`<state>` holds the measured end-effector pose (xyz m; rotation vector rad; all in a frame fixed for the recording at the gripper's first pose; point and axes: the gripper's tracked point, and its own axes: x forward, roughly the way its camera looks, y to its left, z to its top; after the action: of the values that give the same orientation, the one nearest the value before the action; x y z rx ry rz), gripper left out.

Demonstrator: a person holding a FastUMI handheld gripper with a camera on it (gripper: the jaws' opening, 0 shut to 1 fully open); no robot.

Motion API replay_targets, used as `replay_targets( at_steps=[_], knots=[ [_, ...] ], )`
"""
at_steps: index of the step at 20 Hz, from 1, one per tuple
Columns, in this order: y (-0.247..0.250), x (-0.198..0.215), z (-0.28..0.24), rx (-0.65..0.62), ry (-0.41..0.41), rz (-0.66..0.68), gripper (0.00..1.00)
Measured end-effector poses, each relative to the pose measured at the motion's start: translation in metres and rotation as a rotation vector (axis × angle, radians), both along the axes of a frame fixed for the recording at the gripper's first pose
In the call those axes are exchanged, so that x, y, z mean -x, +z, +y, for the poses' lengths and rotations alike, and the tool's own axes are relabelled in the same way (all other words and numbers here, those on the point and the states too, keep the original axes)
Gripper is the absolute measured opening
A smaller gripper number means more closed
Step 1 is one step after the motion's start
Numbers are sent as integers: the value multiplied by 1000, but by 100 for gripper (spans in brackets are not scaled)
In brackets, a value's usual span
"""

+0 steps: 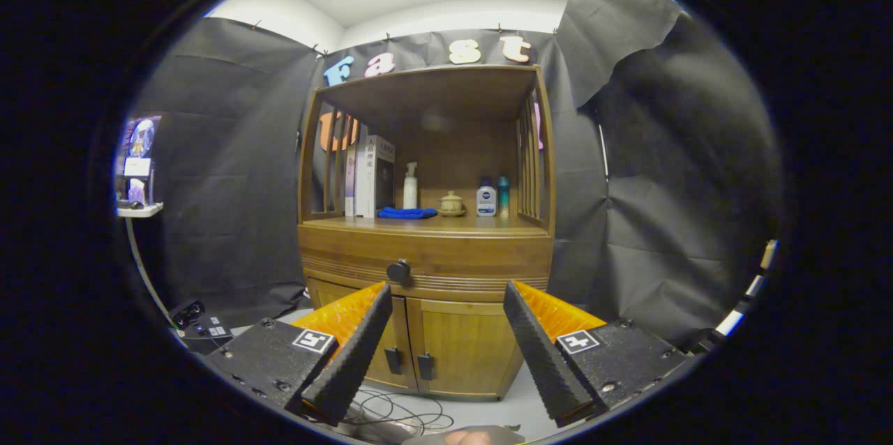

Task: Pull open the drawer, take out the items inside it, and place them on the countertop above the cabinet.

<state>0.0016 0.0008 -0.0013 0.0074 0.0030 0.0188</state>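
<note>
**Drawer not yet opened**

Wide-spread, our gripper (446, 291) fingers hold nothing, well short of the wooden cabinet's closed drawer (425, 257) with its round black knob (398, 271). We judge everything remains: pulling, emptying, placing items on the wooden countertop (432, 224).

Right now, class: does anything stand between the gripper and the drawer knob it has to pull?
Nothing visible does. The gripper is open, its fingers spread apart and holding nothing, and the round knob on the closed drawer lies beyond them, nearer the left finger, with open space between. The bottles and cloth sit higher, on the countertop.
</note>
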Motion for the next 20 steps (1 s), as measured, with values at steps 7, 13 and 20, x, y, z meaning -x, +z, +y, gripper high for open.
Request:
replay_targets(
  at_steps=[7,13,20],
  knots=[
    [3,0,-1,15,2,-17,100],
    [-5,-4,6,13,24,-3,100],
    [-17,-48,31,63,43,12,100]
  ],
)
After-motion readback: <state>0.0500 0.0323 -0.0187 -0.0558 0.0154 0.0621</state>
